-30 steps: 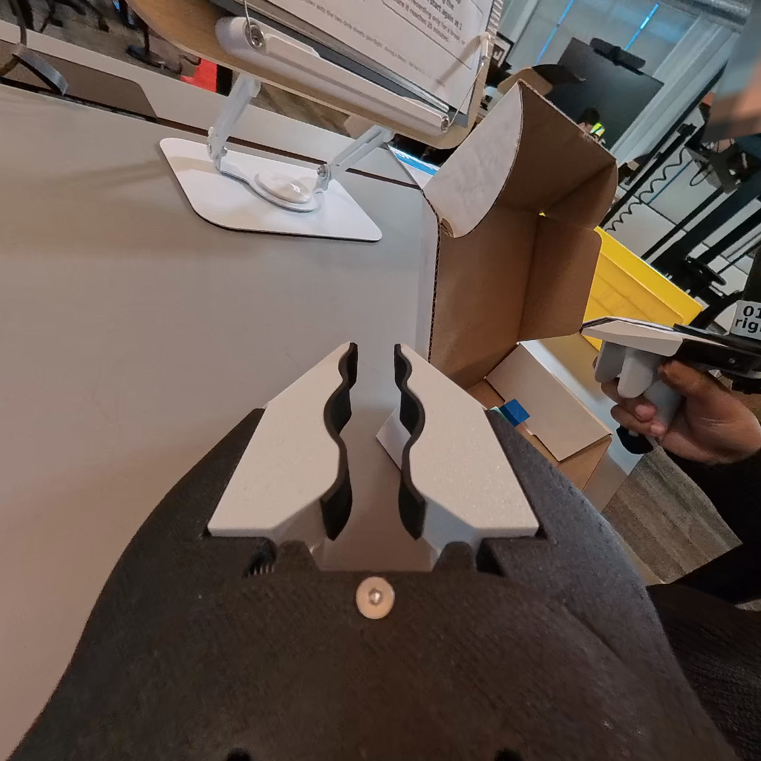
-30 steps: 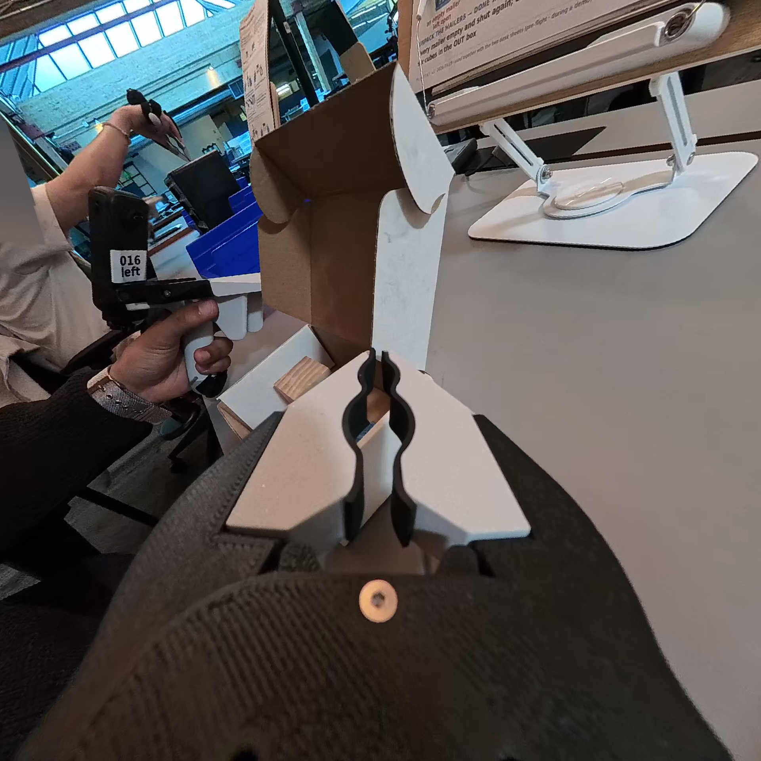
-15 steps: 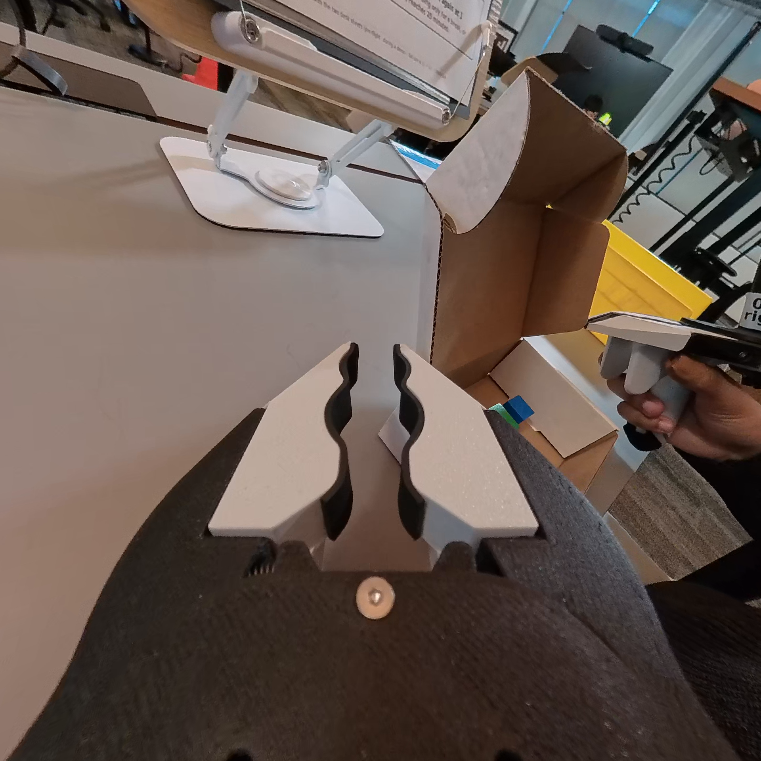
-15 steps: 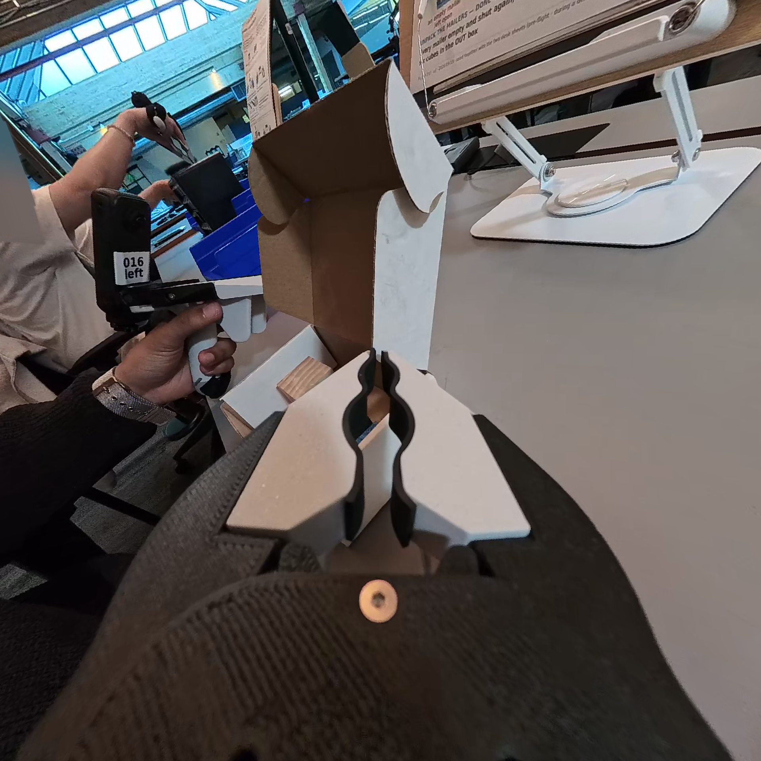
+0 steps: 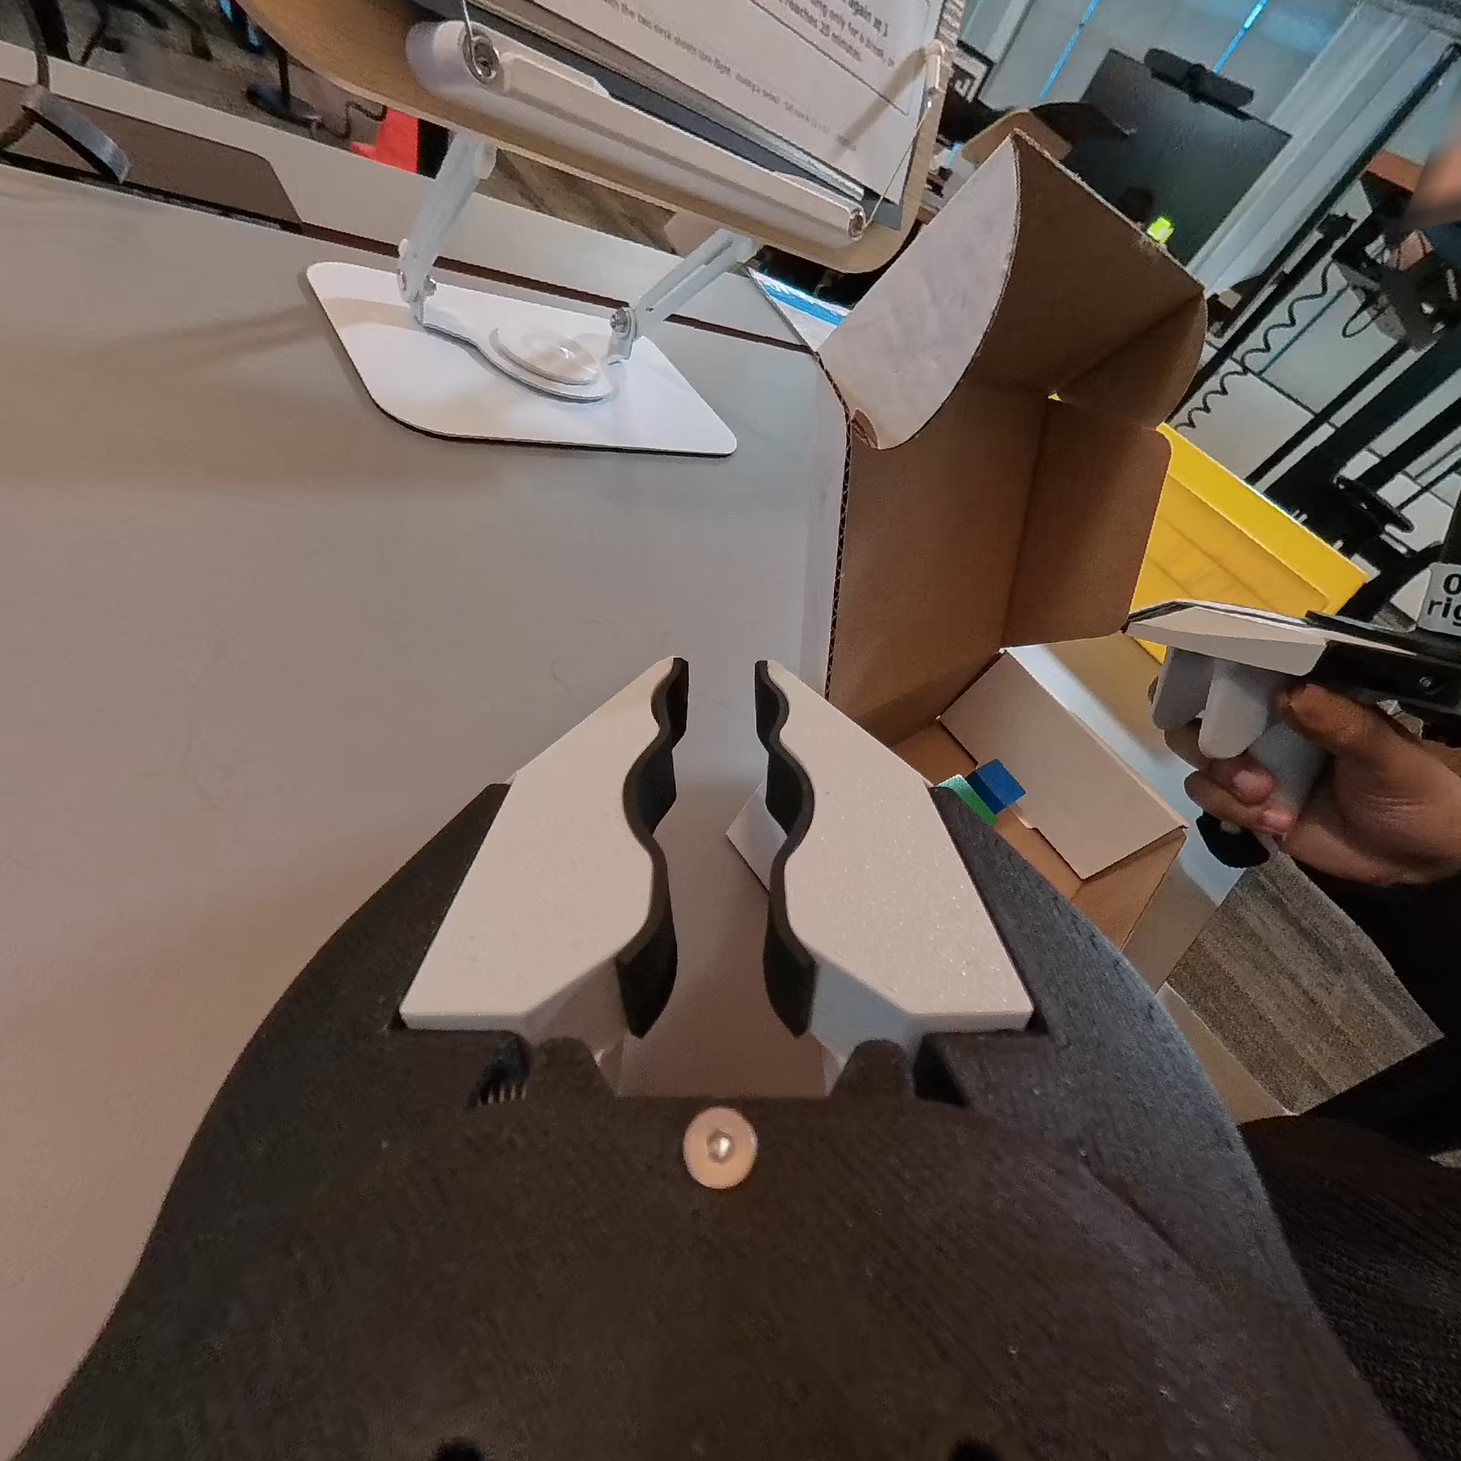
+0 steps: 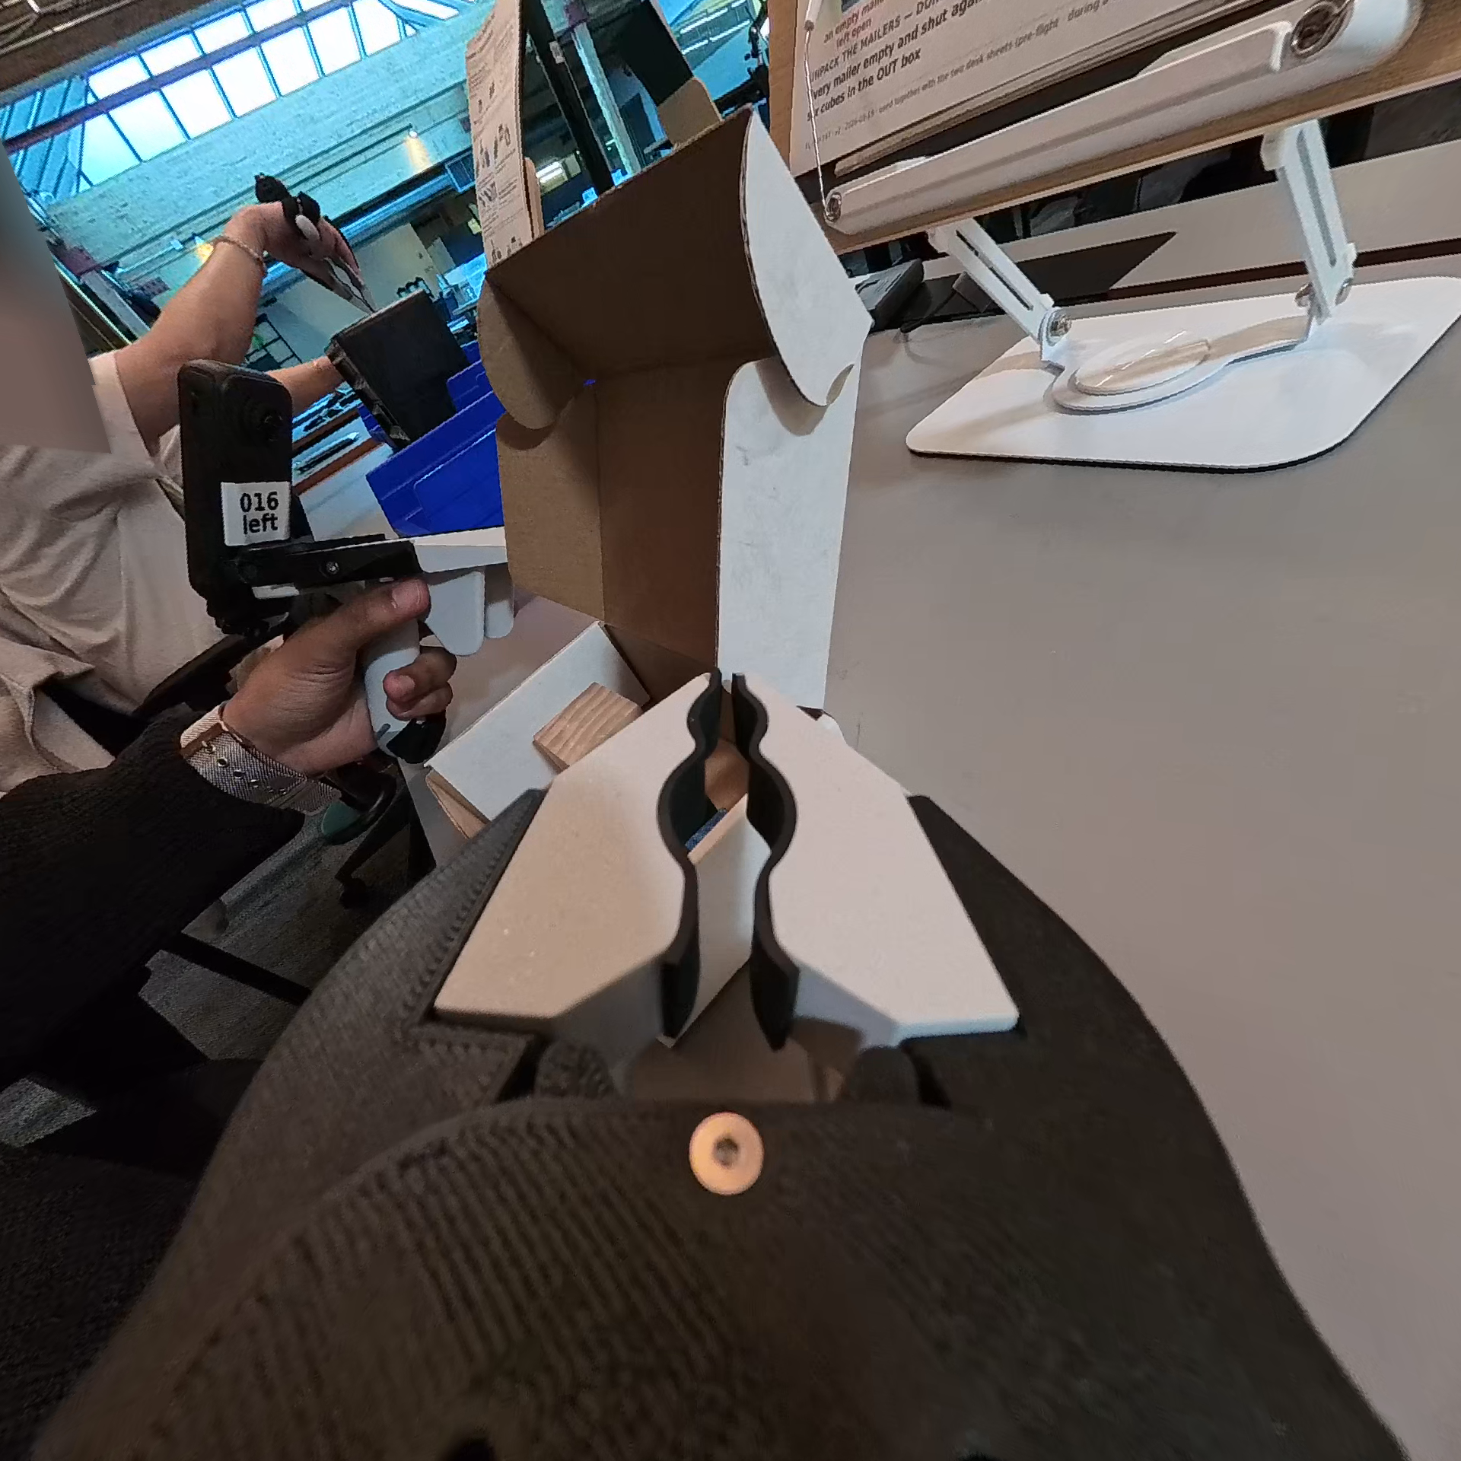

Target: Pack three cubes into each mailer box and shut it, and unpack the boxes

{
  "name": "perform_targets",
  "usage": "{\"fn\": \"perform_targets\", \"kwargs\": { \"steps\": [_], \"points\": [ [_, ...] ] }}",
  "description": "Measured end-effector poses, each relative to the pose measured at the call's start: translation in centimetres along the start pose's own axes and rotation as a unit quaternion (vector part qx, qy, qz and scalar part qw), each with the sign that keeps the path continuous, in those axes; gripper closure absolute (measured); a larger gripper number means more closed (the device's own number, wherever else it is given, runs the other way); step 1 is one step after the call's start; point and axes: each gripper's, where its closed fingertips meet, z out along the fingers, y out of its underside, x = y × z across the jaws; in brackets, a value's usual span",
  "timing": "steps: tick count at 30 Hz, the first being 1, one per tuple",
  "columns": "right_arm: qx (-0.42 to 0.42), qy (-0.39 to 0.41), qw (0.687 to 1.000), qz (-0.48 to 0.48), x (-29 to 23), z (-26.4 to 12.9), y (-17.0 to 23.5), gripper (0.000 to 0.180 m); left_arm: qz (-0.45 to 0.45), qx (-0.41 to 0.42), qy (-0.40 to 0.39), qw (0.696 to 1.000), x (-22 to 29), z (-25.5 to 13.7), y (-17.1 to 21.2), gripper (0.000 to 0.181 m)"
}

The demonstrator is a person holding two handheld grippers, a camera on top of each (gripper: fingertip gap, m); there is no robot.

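Two tongs fill the low part of each view. The left tongs [image 5: 718, 680] stand released, a plain gap between the wavy black pads, with only bare table [image 5: 316, 632] under them. The right tongs [image 6: 727, 688] are almost clenched at the tips; a white flap shows in the slit, but the pictures do not tell if they pinch it, so the grip cannot be judged.

Just beyond, right of centre in the left wrist view, the mailer box [image 5: 1067, 759] sits at the table edge with its lid [image 5: 988, 474] standing upright. The lid is raw brown corrugated card inside and white outside, with a rounded ear [image 5: 925, 332] at the top. Inside lie a blue cube [image 5: 998, 783] and a green cube [image 5: 966, 793] touching it; the right wrist view shows a pale wooden cube [image 6: 589, 723] with fine grain.

The card is probably light and stiff but creases along its folds, so the lid should be taken at its free top edge. The cubes look hard, light and flat-sided, easy to hold on opposite faces.

Farther off, a white stand [image 5: 514, 379] carries a printed sheet [image 5: 751, 47], and a yellow bin [image 5: 1233, 553] lies at the right.
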Motion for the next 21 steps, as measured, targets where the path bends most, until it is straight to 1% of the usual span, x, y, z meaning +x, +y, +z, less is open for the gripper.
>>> {"fn": "perform_targets", "kwargs": {
  "steps": [7, 10, 13, 17, 21],
  "points": [
    [0.0, 0.0, 1.0, 0.001, 0.0, 0.0, 0.0, 0.179, 0.002, 0.002, -0.002, 1.0, 0.0, 0.0, -0.1, 0.166],
    [0.0, 0.0, 1.0, 0.0, 0.0, 0.0, 0.0, 0.179, 0.007, 0.027, -0.02, 0.999, -0.5, -0.6, -1.0, 0.167],
    [0.001, 0.001, 1.0, -0.001, 0.0, -0.1, 0.0, 0.179, -0.012, 0.046, -0.027, 0.999, -1.2, -1.1, -1.5, 0.167],
    [0.0, 0.0, 1.0, -0.001, 0.0, 0.0, 0.0, 0.179, -0.038, 0.023, -0.002, 0.999, -0.8, -0.6, -0.7, 0.164],
    [0.0, 0.001, 1.0, -0.002, 0.0, 0.0, 0.0, 0.179, -0.011, 0.006, 0.0, 1.0, -0.1, -0.1, -0.2, 0.164]
  ]
}}
